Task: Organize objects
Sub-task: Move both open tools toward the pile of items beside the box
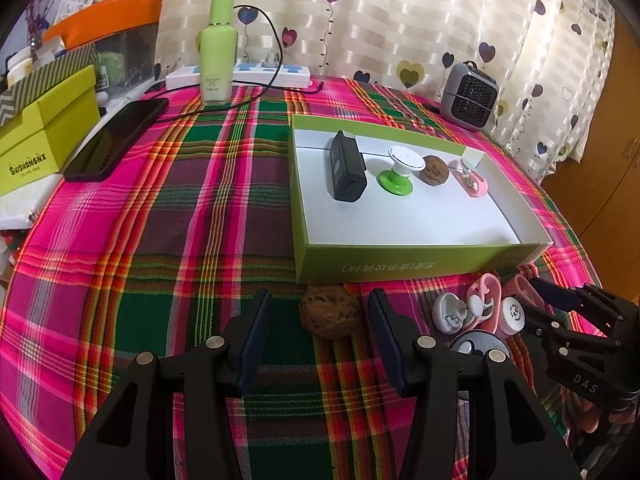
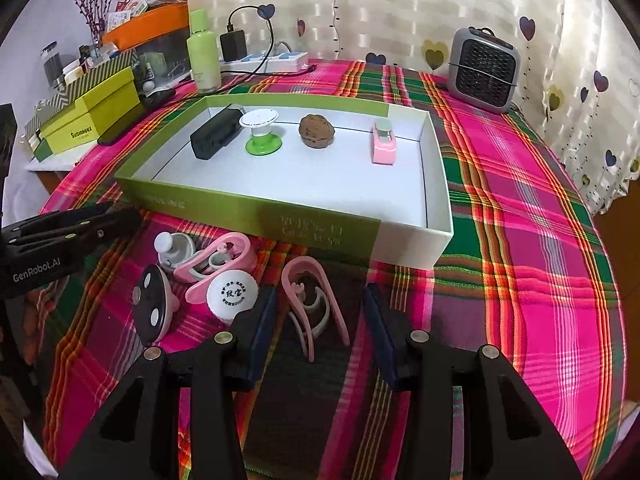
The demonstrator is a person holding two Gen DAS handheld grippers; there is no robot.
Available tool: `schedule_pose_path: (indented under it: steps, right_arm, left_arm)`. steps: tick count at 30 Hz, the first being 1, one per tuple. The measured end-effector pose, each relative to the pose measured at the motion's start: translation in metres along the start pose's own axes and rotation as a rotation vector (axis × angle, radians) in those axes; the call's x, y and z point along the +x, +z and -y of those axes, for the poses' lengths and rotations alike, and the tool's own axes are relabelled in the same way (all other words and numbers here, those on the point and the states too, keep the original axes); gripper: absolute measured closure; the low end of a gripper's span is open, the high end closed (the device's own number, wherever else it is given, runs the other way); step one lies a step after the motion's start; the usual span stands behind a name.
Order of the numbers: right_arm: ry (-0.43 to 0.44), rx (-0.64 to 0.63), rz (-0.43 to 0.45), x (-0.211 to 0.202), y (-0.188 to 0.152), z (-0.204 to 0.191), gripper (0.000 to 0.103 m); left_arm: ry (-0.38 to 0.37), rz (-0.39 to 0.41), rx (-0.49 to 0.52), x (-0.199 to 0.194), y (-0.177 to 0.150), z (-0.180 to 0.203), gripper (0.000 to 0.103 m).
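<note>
A brown walnut (image 1: 330,312) lies on the plaid cloth between the fingers of my left gripper (image 1: 320,295), which is open; neither pad touches it. In the right wrist view, a pink clip (image 2: 314,300) lies between the fingers of my right gripper (image 2: 320,292), also open and not pressing on it. Just beyond stands the shallow green box (image 1: 400,264) (image 2: 248,208). Its white floor holds a black block (image 1: 347,168), a green-and-white knob (image 1: 398,172), a second walnut (image 1: 435,168) and a pink clip (image 1: 472,180). Each gripper shows at the edge of the other's view: right (image 1: 532,298), left (image 2: 116,214).
Loose pink clips (image 2: 216,258), a white printed cap (image 2: 232,292), a dark disc (image 2: 150,308) and a white knob (image 2: 170,248) lie between the grippers. At the back are a green bottle (image 1: 216,52), a power strip (image 1: 240,74), a phone (image 1: 116,140), a grey heater (image 1: 468,96) and stacked yellow-green boxes (image 1: 44,132).
</note>
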State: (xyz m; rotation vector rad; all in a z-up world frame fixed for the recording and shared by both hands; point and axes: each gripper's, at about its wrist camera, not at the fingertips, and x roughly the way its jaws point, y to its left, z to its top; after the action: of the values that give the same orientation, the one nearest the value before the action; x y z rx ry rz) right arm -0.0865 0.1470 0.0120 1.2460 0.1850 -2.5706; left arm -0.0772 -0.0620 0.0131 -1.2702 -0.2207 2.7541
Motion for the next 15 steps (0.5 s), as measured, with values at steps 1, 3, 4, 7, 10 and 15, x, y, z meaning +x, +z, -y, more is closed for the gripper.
schedule_pose_path:
  steps: [1, 3, 4, 7, 10, 15]
  right_arm:
    - [0.0, 0.001, 0.0, 0.0001, 0.0, 0.0001, 0.058]
    - [-0.004, -0.002, -0.001, 0.0003, 0.0001, -0.0008, 0.058]
    - [-0.006, -0.003, -0.001, 0.0003, 0.0003, -0.0011, 0.058]
    - [-0.002, 0.0, 0.0, 0.0002, 0.0002, -0.001, 0.058]
    - [-0.004, -0.001, 0.0, 0.0004, 0.0003, -0.001, 0.058]
    - [-0.005, 0.012, 0.002, 0.0, -0.0002, 0.0004, 0.065]
  left_arm:
    - [0.002, 0.0, 0.001, 0.0001, 0.0, -0.0003, 0.055]
    - [0.011, -0.001, 0.004, 0.0002, 0.0, 0.0001, 0.058]
    - [0.017, -0.001, 0.003, 0.0002, 0.0001, -0.0002, 0.06]
    - [0.017, 0.0, -0.004, -0.0001, 0.0, -0.0026, 0.063]
    - [0.024, 0.0, -0.001, -0.0001, 0.0, -0.0016, 0.071]
    - [0.033, -0.002, 0.005, -0.0001, -0.0002, -0.001, 0.074]
